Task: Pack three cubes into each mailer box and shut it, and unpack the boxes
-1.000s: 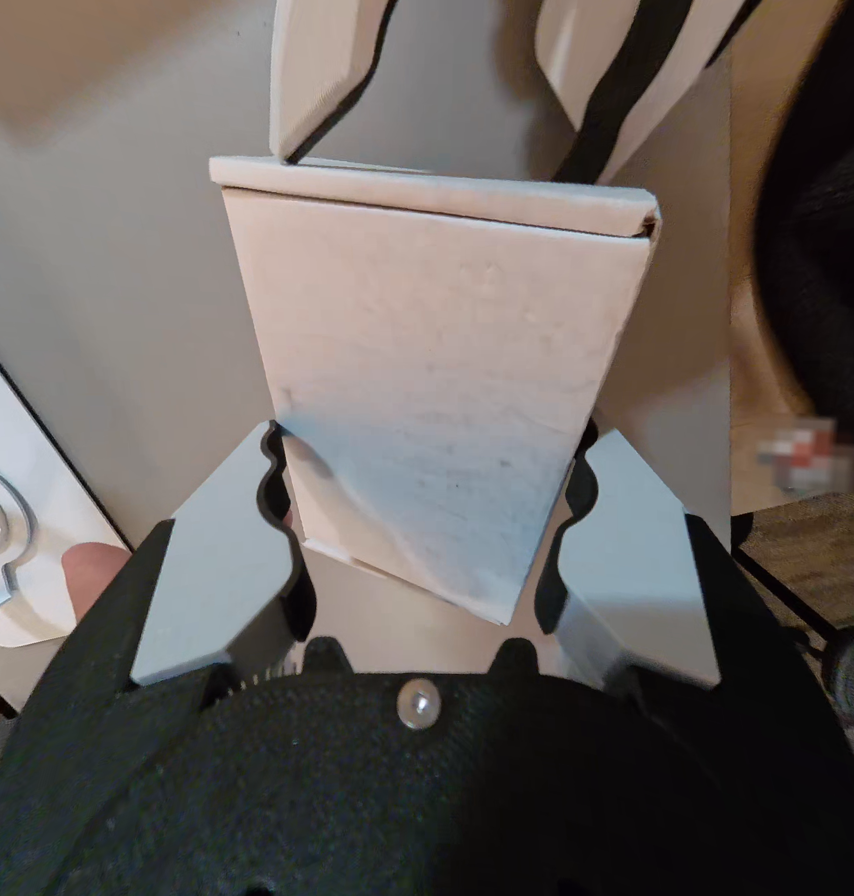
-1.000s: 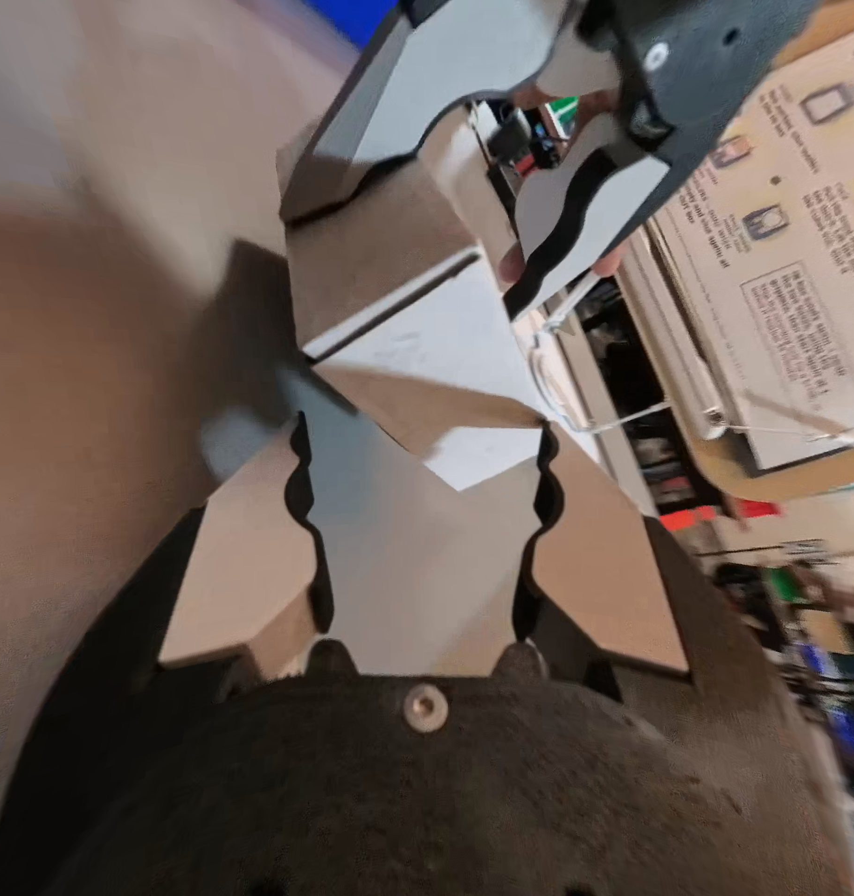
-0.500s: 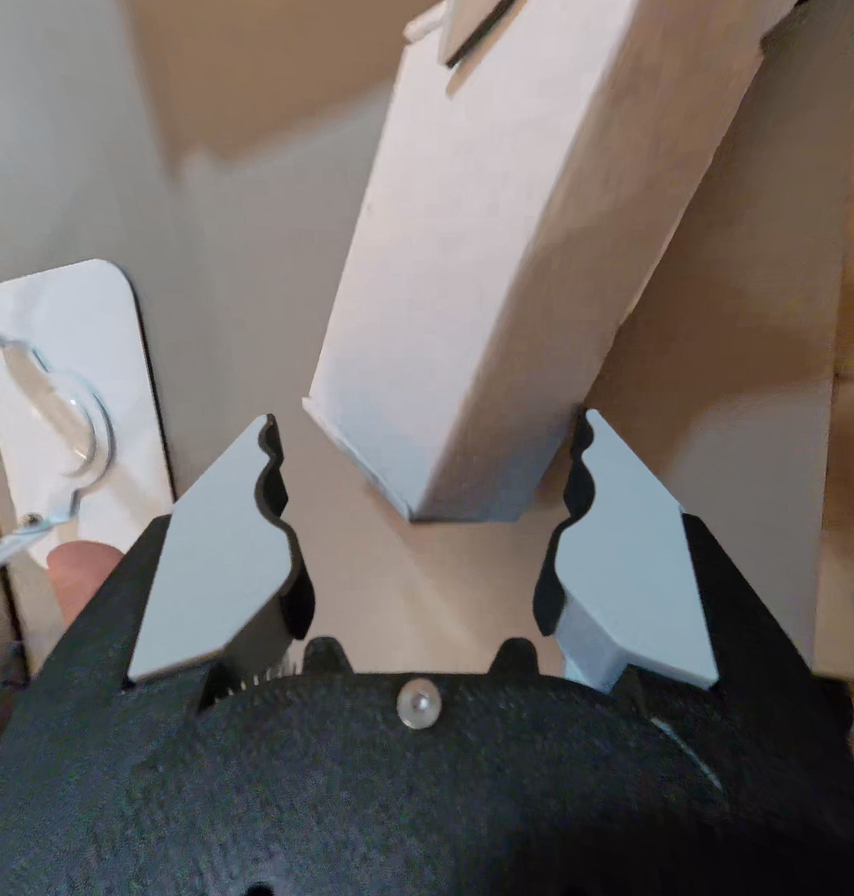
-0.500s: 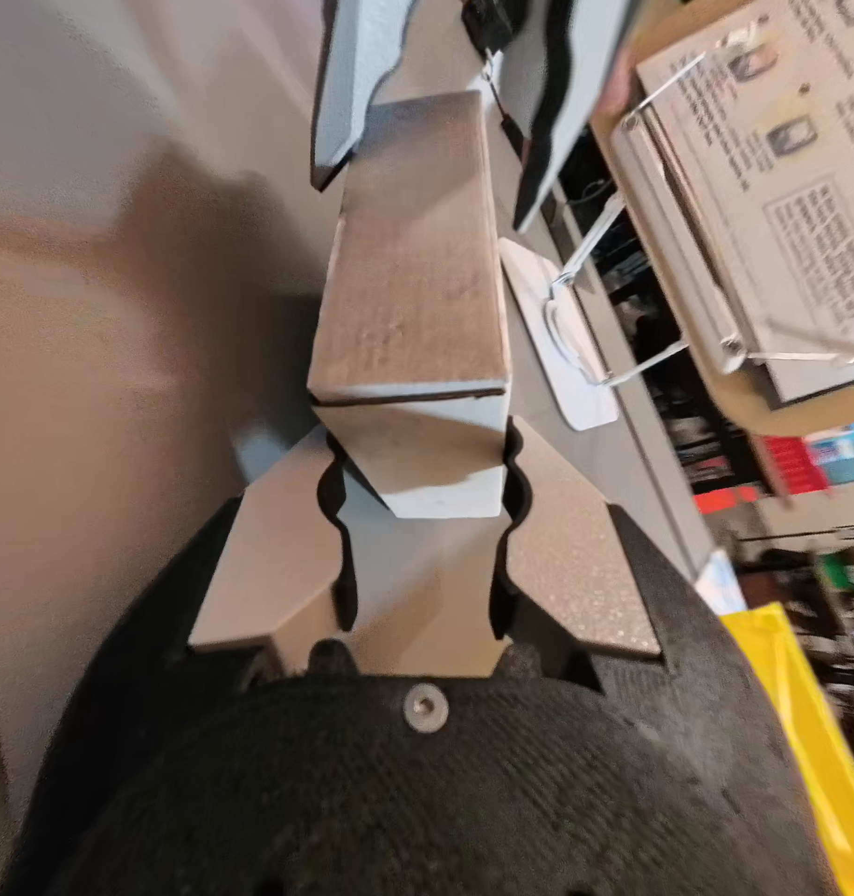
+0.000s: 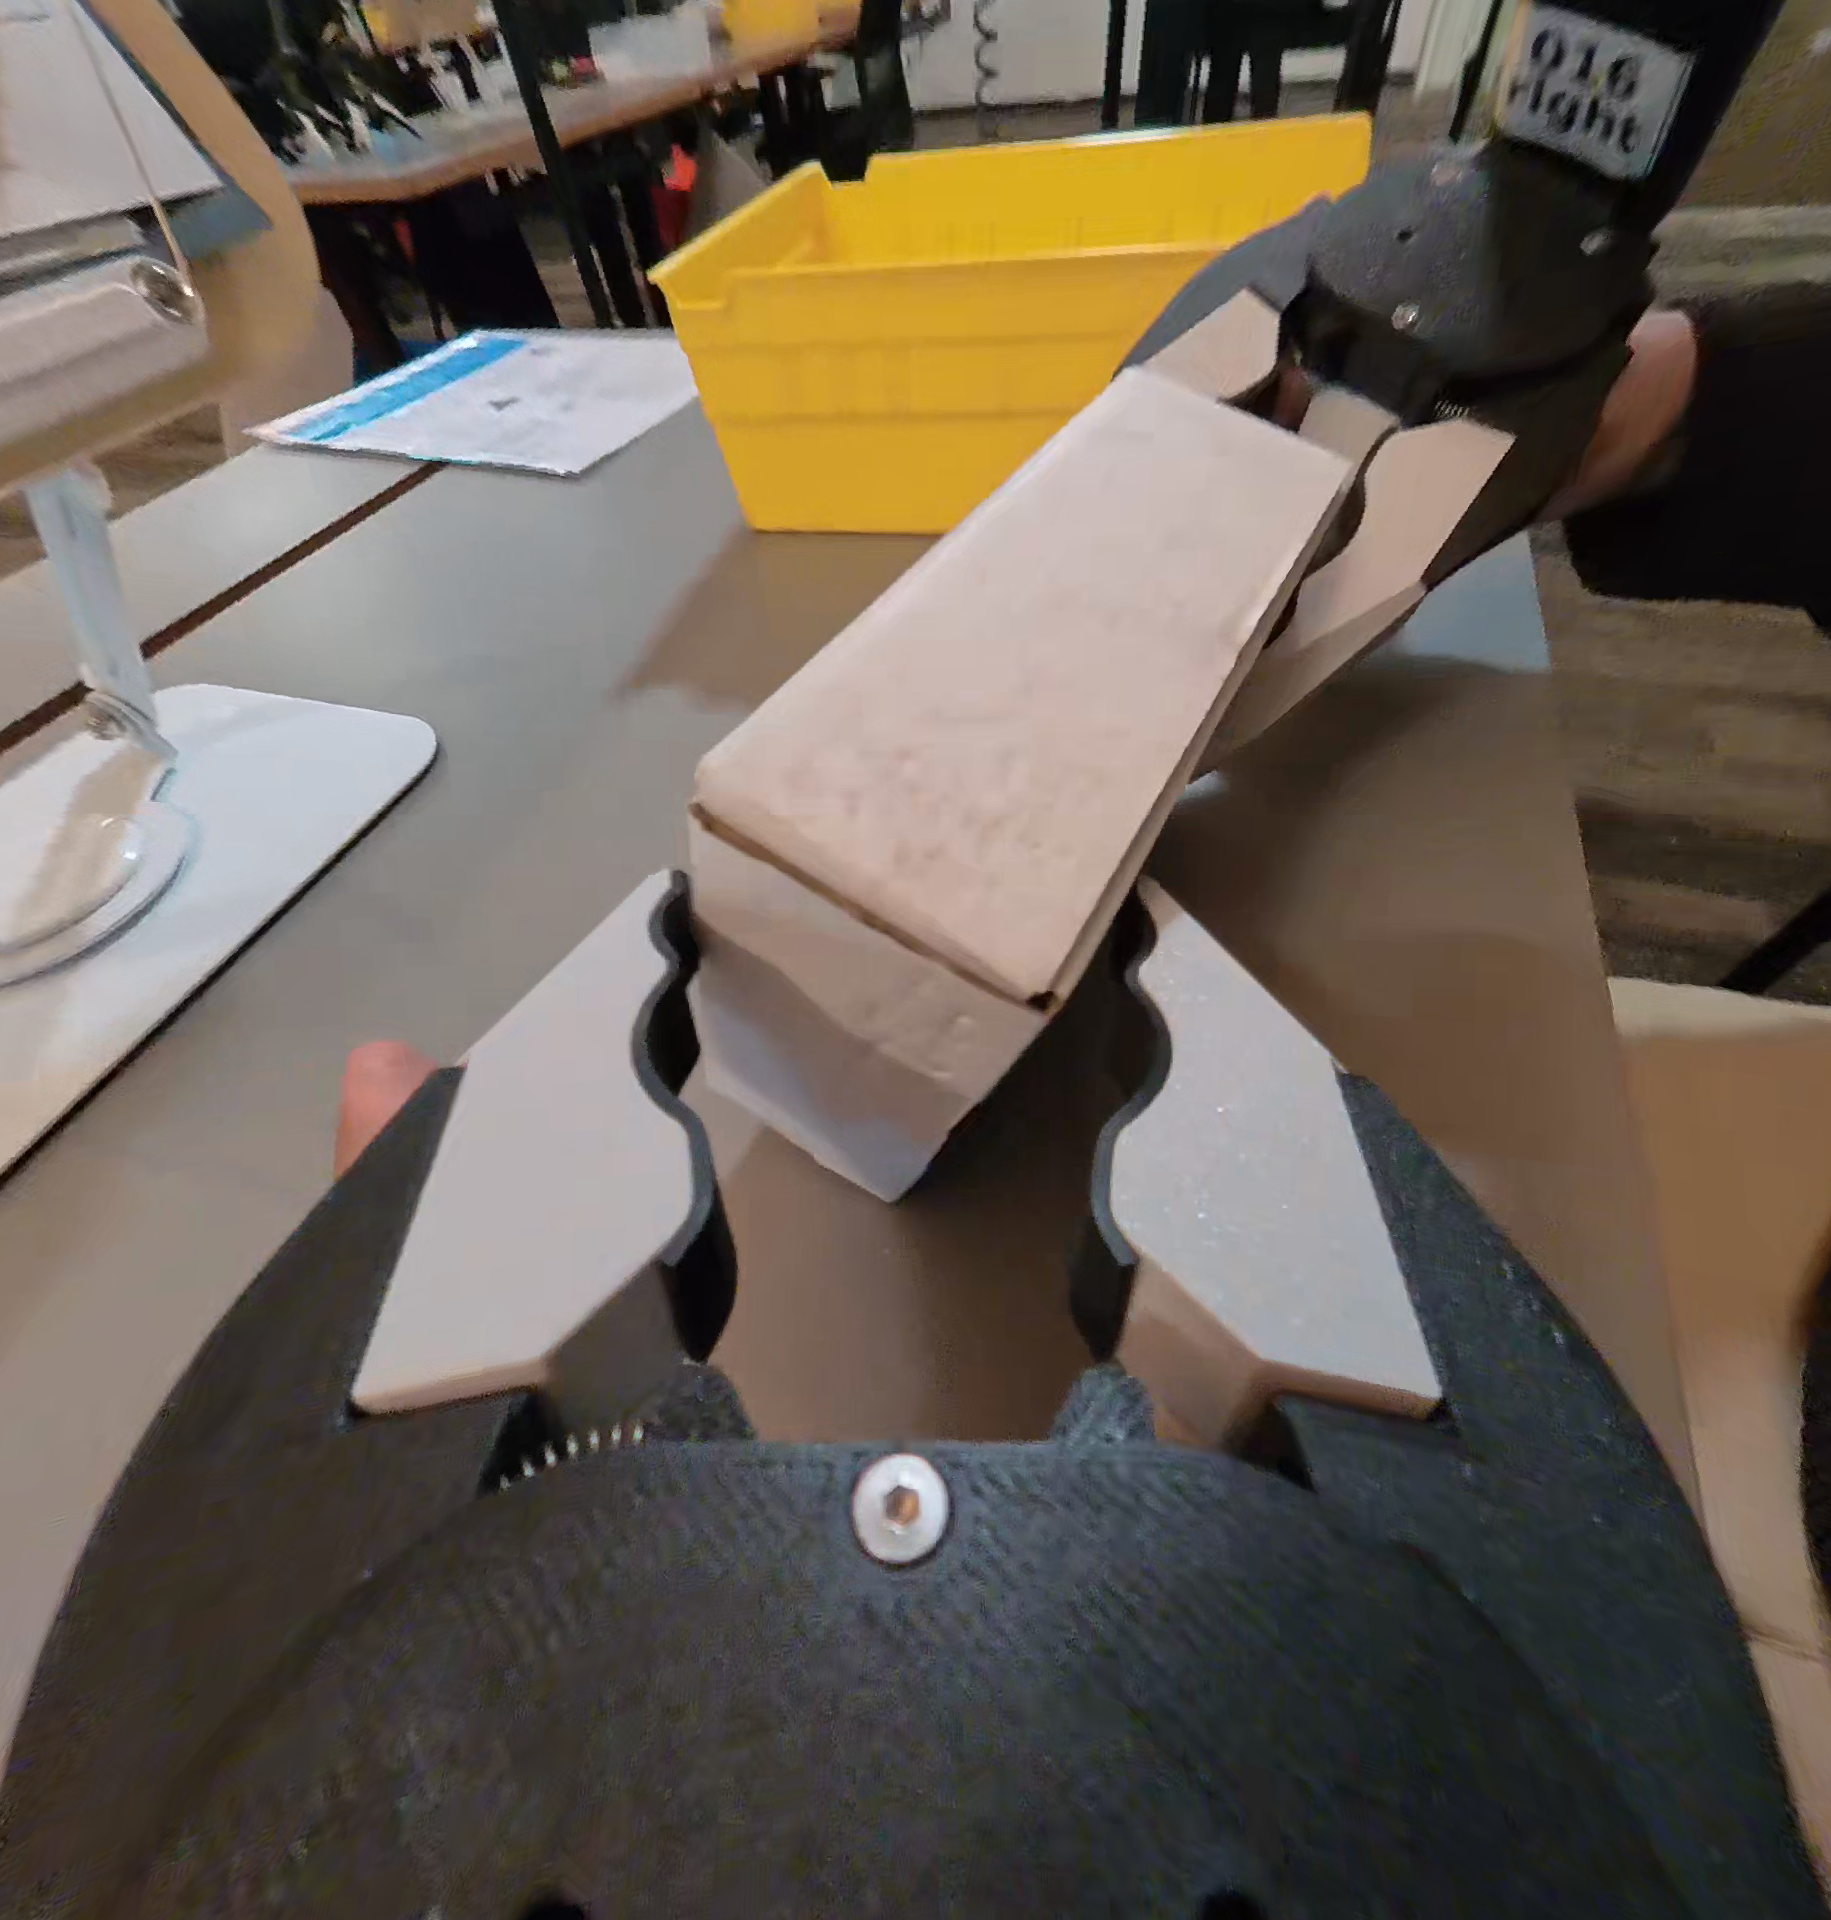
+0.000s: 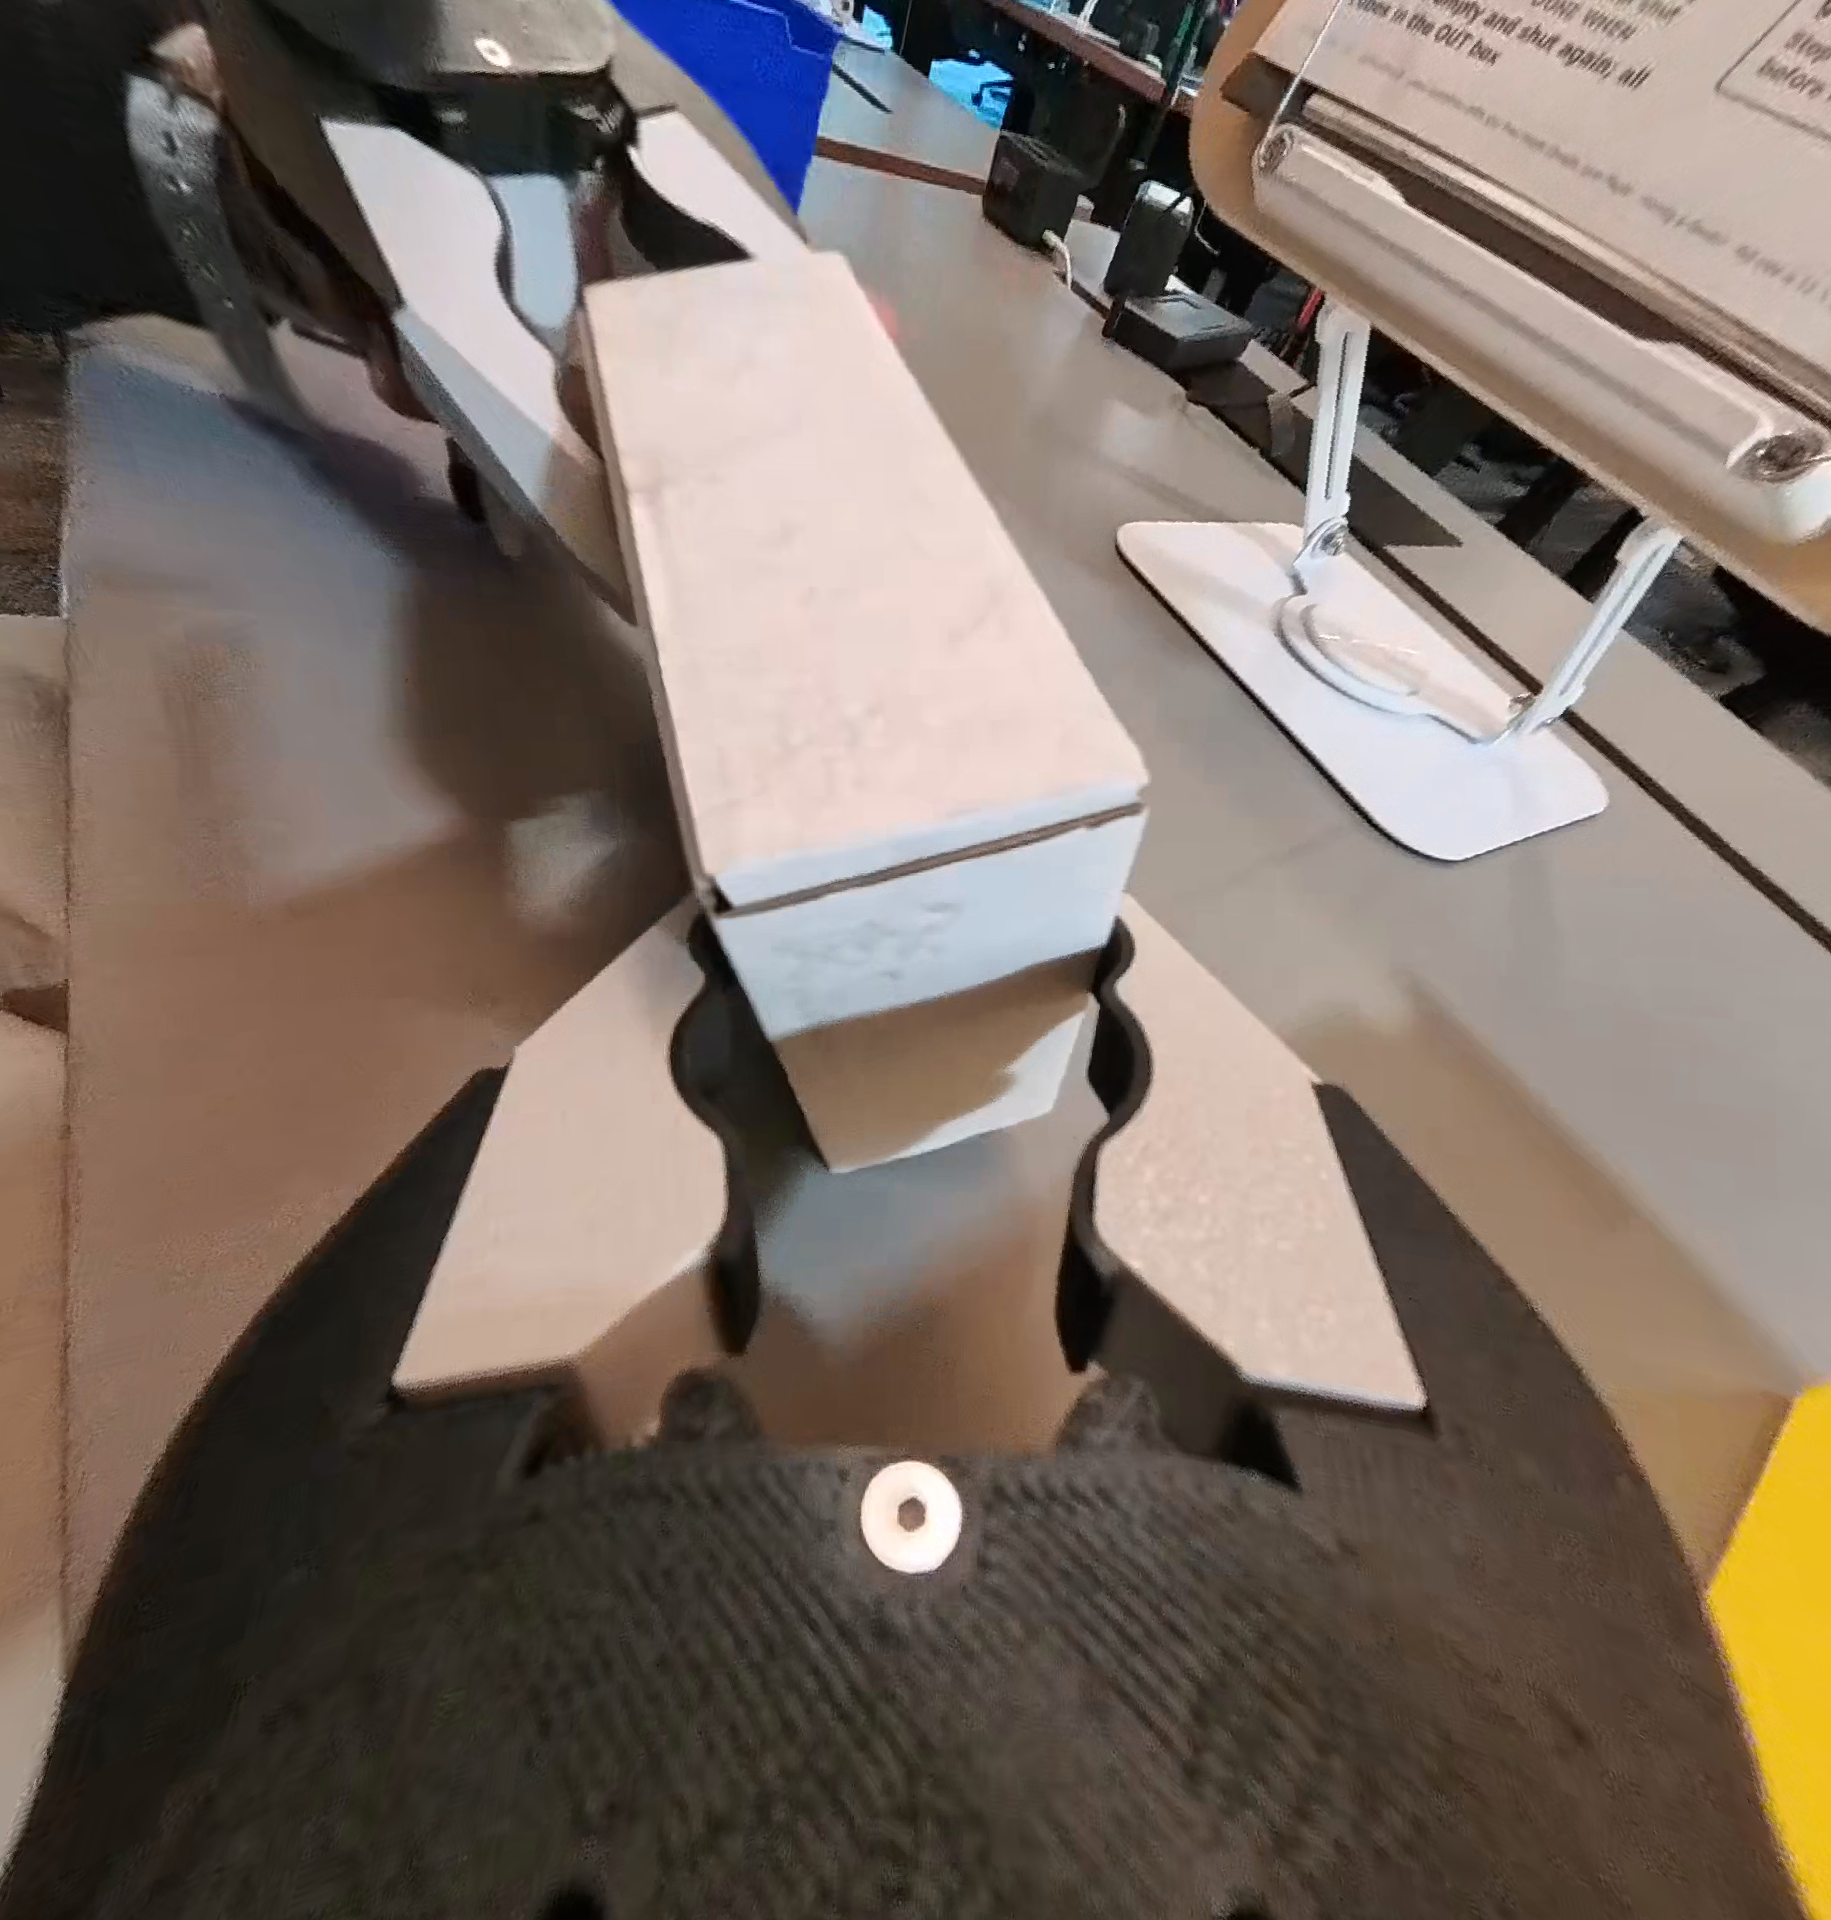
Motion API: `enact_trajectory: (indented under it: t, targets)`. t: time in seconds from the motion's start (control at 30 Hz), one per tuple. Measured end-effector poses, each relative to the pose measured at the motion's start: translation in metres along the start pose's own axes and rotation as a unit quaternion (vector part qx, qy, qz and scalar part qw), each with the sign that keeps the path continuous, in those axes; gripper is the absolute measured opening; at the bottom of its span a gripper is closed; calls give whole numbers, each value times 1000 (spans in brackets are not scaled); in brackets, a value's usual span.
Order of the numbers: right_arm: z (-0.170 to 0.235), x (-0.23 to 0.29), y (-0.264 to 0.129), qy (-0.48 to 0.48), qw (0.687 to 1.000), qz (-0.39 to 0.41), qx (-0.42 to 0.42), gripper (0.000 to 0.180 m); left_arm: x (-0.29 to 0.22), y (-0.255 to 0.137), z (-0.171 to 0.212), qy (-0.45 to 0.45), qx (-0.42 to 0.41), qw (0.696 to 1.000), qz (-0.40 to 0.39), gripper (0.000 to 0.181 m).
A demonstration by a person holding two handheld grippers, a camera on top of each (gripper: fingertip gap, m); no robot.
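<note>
A closed white mailer box [image 5: 994,707] hangs tilted just above the grey table [image 5: 475,623], held at both ends. My left gripper [image 5: 906,914] is shut on its near short end, with both fingers against the box's sides. My right gripper [image 6: 911,935] is shut on the opposite end of the box [image 6: 849,582]. In the left wrist view the right gripper [image 5: 1316,416] shows at the far, raised end. In the right wrist view the left gripper [image 6: 620,301] shows at the far end. The lid seam is closed, so the inside is hidden.
A yellow bin [image 5: 994,312] stands behind the box and shows at the right wrist view's lower right [image 6: 1804,1558]. A clipboard stand with a white base [image 5: 215,790] [image 6: 1410,675] is beside it. A paper sheet [image 5: 475,400], a blue bin [image 6: 724,62] and a cardboard box [image 5: 1742,1247] sit around.
My left gripper was open around the box and has closed on its end. The right gripper has also closed on its end. The box has swung from steeply upright to nearly level.
</note>
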State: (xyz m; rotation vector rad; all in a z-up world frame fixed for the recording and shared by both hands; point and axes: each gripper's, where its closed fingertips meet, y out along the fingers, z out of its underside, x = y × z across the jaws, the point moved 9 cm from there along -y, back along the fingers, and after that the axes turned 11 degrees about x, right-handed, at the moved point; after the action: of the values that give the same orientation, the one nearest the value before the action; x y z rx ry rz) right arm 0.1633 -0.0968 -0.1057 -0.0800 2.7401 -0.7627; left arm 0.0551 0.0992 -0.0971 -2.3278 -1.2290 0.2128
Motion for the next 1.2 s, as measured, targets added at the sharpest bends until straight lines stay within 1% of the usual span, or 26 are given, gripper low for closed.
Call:
enact_trajectory:
  t: [0.07, 0.2, 0.3, 0.37, 0.47, 0.6, 0.67, 0.77, 0.83, 0.87, 1.0, 1.07, 1.13, 1.2]
  targets:
    - [-1, -2, 3, -3, 1000, 11, 4, 70, -2, -5, 0, -8, -1, 1000, -9, 77]
    - [-2, -2, 9, -10, 999, 27, 15, 75, -9, -10, 1, -39, -29, 999, -21, 76]
    - [-2, -2, 9, -10, 999, 31, 17, 78, -15, -16, -1, -66, -69, 995, 5, 76]
    - [-2, -2, 9, -9, 999, 32, 18, 79, -19, -17, -3, -67, -91, 994, 9, 75]
    - [-1, -3, 8, -4, 999, 36, 22, 80, -22, -15, -5, -65, -98, 993, -5, 75]
    - [0, -2, 7, -10, 999, 37, 22, 80, -25, -15, -4, -39, -90, 995, -3, 74]
    - [0, 0, 6, -18, 999, 27, 22, 80, -26, -16, -2, -14, -73, 997, -6, 73]
    - [-3, 10, 6, -29, 999, -33, 11, 76, -30, -17, 4, 38, -36, 999, -13, 69]
    - [-6, 15, 8, -38, 998, -43, 7, 74, -32, -17, 4, 49, -38, 998, -17, 77]
    - [-7, 16, 8, -37, 998, -43, 8, 74, -32, -18, 4, 49, -39, 998, -12, 77]
    - [-7, 15, 10, -31, 999, -40, 11, 75, -29, -18, 5, 44, -37, 998, -3, 76]
    - [-8, 14, 12, -26, 999, -26, 14, 78, -27, -19, 5, 45, -38, 998, -7, 75]
    - [-8, 10, 13, -20, 1000, 2, 16, 80, -24, -18, 5, 42, -39, 998, -27, 75]
    - [-8, 5, 10, -24, 999, 32, 3, 79, -16, -19, 4, 21, -50, 996, -64, 74]
